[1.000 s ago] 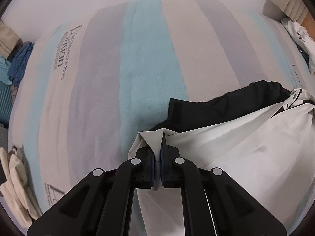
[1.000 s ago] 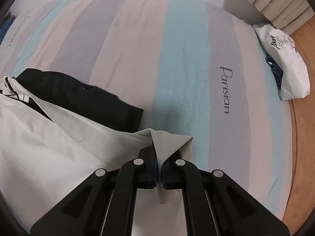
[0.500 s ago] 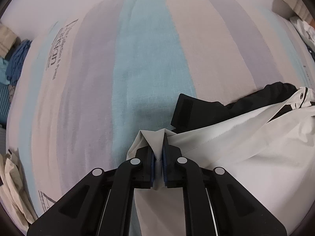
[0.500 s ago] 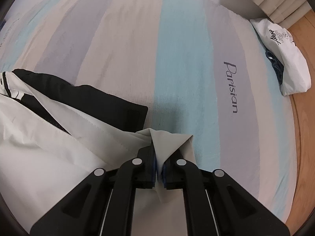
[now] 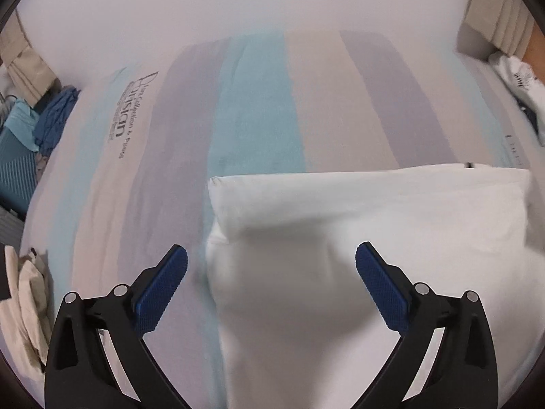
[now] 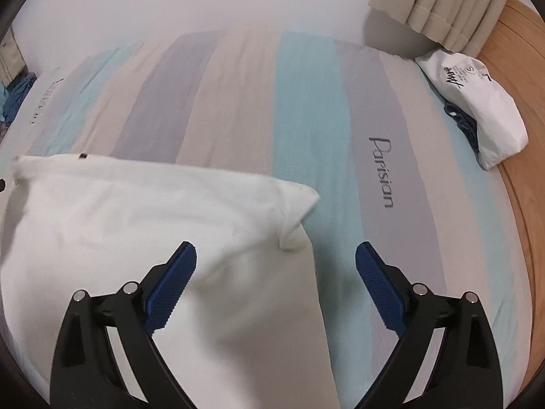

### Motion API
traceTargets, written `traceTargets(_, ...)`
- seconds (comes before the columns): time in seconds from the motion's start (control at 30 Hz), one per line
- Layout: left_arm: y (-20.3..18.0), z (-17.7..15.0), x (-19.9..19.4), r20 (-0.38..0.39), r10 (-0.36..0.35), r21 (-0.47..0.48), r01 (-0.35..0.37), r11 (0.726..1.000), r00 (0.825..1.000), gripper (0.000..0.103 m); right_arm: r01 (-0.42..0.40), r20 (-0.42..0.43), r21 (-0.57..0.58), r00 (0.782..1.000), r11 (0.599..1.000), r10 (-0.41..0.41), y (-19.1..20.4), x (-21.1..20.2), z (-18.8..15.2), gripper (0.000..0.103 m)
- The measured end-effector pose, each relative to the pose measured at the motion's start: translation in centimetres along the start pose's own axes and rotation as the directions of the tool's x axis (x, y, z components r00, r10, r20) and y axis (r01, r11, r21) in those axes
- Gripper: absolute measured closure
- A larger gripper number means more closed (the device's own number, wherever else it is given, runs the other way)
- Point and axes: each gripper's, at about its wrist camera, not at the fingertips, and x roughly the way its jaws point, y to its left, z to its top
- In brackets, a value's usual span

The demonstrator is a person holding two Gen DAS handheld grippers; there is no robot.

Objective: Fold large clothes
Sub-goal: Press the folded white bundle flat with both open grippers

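A white garment (image 5: 357,225) lies folded over on the striped bedspread (image 5: 252,109), its black part now covered. My left gripper (image 5: 271,255) hovers above the garment's left corner with its jaws opening wide; nothing is pressed between the blue pads (image 5: 163,286). In the right wrist view the same white garment (image 6: 143,218) fills the lower left. My right gripper (image 6: 275,254) hangs over its right corner, jaws opening too, and the cloth lies loose below them on the bedspread (image 6: 306,102).
A folded white item with black print (image 6: 477,102) sits at the bed's right edge by the wooden floor (image 6: 524,136). Beige curtains (image 6: 439,0) hang at the top right. Blue clothes (image 5: 51,119) and a cream pile (image 5: 24,300) lie left of the bed.
Both grippers held the white garment's corners shut, carried them forward over the black part, then let go and opened wide. The garment now lies folded and both grippers have risen.
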Motion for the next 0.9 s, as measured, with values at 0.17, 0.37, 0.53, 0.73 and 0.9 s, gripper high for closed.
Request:
traceTargets(0.17, -1.1, -2.9, -1.6, -0.044, -0.061, -0.024, 0.06, 0.998, 0.997, 0.006, -0.086, -0.045, 0.004, 0.995, 0.996, 0.086, 2.8, -2.4, -2.7, 0.012)
traceTargets(0.37, 1.5, -8.0, -0.6, -0.139, -0.077, -0.081, 0.066, 0.995, 0.987, 0.006, -0.168, -0.082, -0.125, 0.984, 0.978, 0.159, 12.3, -2.9, -4.8, 0.012)
traceTargets(0.53, 3.7, -10.4, 0.4, -0.174, -0.079, -0.087, 0.065, 0.994, 0.982, 0.006, -0.164, -0.111, -0.145, 0.983, 0.976, 0.149, 17.6, -0.7, -5.3, 0.013)
traceTargets(0.73, 4.6, -11.8, 2.5, -0.202, -0.099, -0.098, 0.08, 0.992, 0.974, 0.006, -0.129, -0.185, -0.065, 0.976, 0.989, 0.115, 19.6, 3.5, -6.1, 0.013)
traceTargets(0.9, 5.7, -12.5, 5.1, -0.223, -0.154, -0.134, 0.126, 0.983, 0.963, 0.005, -0.104, -0.182, -0.019, 0.978, 0.994, 0.099, 19.9, 5.1, -7.3, 0.009)
